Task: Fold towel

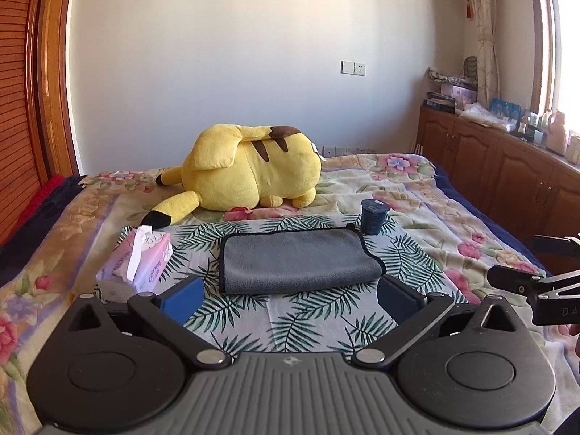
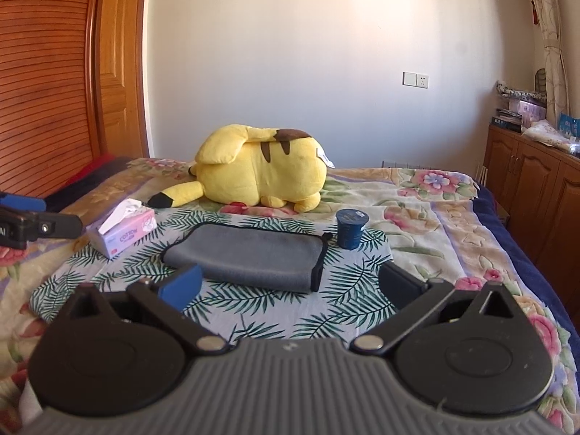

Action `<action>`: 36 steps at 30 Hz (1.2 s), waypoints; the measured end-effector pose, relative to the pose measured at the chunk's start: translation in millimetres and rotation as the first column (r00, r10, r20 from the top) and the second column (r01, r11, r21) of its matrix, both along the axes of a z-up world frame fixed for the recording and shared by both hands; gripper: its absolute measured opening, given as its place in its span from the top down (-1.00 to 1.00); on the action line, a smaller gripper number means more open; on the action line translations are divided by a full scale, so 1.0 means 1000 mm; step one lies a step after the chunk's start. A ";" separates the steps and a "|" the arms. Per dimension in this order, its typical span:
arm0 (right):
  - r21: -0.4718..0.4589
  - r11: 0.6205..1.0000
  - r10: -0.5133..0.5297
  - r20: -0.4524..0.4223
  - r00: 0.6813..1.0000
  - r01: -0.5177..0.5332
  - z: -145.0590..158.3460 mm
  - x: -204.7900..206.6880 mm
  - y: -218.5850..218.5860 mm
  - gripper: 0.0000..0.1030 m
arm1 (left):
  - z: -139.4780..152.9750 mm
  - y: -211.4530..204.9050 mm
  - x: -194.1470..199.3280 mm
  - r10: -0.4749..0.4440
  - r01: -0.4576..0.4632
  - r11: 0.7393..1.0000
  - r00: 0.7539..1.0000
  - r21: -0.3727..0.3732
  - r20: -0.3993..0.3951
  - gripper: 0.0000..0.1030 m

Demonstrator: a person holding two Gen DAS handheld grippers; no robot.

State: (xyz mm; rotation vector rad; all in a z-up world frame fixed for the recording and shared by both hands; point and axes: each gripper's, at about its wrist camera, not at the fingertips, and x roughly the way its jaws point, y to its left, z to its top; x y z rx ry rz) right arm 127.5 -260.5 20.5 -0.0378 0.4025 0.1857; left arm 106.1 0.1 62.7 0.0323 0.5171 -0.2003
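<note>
Towel (image 1: 299, 261), grey with a black hem, lies folded flat on a leaf-print cloth (image 1: 290, 322) spread over the flowered bed cover (image 1: 435, 195). Just beside its far right corner stands a dark blue cup (image 1: 373, 216); to its left sits a pink tissue pack (image 1: 139, 262). Behind them a yellow plush toy (image 1: 250, 170) lies on its side. The left gripper (image 1: 290, 295) and right gripper (image 2: 291, 284) hover near the towel's front edge, jaws spread wide, grasping nothing.

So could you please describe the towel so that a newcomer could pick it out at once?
On the flowered bed lies a palm-leaf cloth, in front of the yellow plush toy. The towel lies folded at its middle, between the pink tissue pack and the dark blue cup: plain grey, black-edged.
</note>
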 end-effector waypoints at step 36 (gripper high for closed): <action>0.044 0.999 0.012 -0.038 0.999 -0.010 -0.028 -0.052 0.007 -1.00 | -0.040 -0.005 -0.076 0.010 -0.013 0.998 0.999 0.066 0.031 -0.69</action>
